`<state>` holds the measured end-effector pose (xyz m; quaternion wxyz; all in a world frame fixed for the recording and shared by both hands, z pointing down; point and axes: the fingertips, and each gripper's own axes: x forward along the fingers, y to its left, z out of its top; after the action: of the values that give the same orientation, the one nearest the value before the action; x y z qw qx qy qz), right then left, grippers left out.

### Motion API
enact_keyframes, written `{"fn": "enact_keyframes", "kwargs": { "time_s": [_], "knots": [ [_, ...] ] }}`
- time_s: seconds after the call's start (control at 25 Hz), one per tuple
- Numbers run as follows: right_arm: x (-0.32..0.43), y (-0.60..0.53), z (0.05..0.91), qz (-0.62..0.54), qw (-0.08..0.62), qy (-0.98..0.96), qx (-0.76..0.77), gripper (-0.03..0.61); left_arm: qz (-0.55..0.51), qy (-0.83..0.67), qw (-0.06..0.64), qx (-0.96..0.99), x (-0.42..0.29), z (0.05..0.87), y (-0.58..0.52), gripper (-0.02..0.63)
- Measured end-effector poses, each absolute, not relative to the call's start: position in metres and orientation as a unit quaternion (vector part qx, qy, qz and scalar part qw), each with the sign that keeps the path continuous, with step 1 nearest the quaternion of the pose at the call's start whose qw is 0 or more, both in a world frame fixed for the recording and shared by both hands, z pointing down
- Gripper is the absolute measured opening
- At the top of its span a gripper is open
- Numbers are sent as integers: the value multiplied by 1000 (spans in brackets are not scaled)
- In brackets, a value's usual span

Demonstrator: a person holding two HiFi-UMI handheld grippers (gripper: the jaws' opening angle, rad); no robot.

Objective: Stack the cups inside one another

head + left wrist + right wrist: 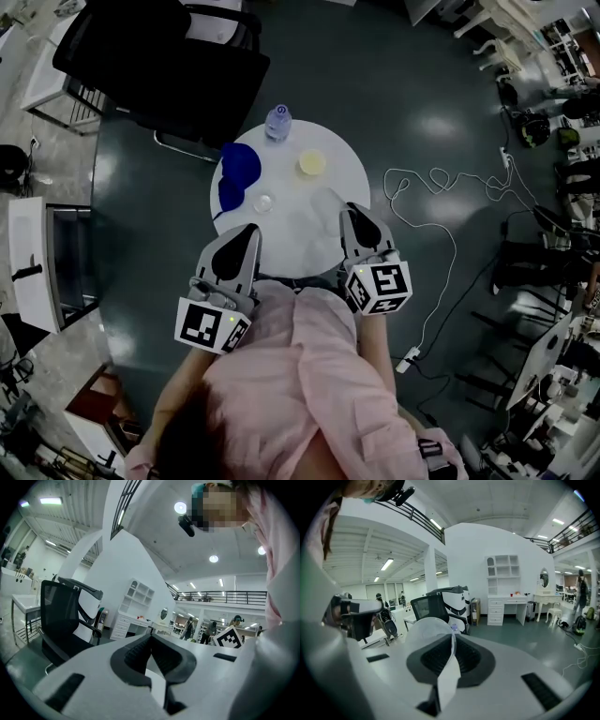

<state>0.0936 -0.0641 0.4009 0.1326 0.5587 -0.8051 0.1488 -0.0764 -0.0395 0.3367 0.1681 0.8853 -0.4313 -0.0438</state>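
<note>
A round white table [328, 202] carries two blue cups, one [241, 163] just behind the other [230, 194], at its left side. A pale yellow cup [311, 163] stands towards the back and a small clear cup [263, 202] near the middle. My left gripper [251, 228] hovers over the table's near left edge, jaws together and empty. My right gripper [352, 208] sits over the near right edge, shut with nothing in it. In the right gripper view the table top [423, 631] shows just beyond the closed jaws [452, 638]. The left gripper view [151, 637] shows no cups.
A clear bottle [277, 122] stands at the table's far edge. A black office chair [164, 66] is behind the table to the left. A white cable [441, 234] trails over the dark floor on the right. Desks and shelves line the left side.
</note>
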Motion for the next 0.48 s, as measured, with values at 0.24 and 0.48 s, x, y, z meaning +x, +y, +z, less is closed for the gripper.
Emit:
{"fn": "enact_keyframes", "kwargs": {
  "time_s": [0.24,0.48],
  "knots": [
    [76,-71,414,162,154,-815,535,38,-41,-426,180,886,-78,341,-41,18],
    [55,-84,439,180,194,-829,493,38,-37,-437,174,882,-89,345,-44,18]
  ]
}}
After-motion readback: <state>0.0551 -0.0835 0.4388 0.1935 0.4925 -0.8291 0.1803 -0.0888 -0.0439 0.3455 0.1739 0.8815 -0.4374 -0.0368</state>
